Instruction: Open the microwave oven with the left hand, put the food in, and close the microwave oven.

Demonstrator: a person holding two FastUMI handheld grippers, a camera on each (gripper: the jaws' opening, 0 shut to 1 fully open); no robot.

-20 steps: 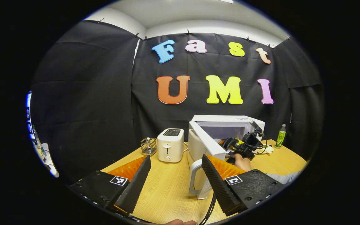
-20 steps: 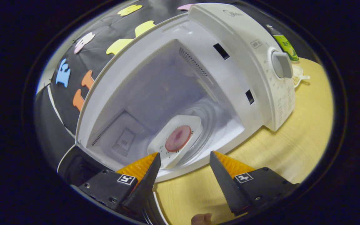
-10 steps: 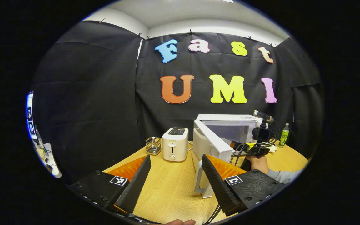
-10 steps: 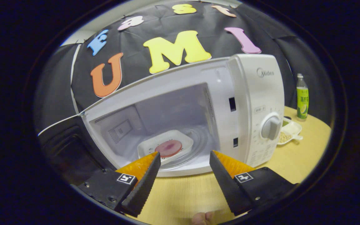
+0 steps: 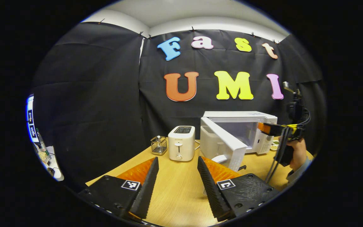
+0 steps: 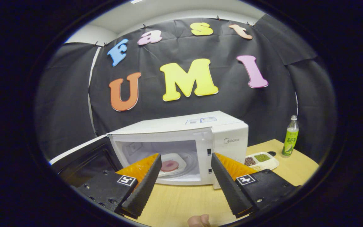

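The white microwave stands at the back of the wooden table with its door swung wide open to the left. Inside, a white plate with a round pink slice of food rests on the turntable. My right gripper is open and empty, held level a short way in front of the cavity. In the left gripper view, the microwave and its door lie ahead to the right. My left gripper is open and empty, just left of the door's edge. A hand holds the right gripper by the microwave's front.
A white toaster and a small wire basket stand left of the microwave. To its right are a green bottle and a white tray of beans. Cables hang from the right gripper.
My right gripper has drawn back out of the microwave and levelled, leaving the plate inside. The left gripper has backed off a little, and its fingers stand slightly closer together.
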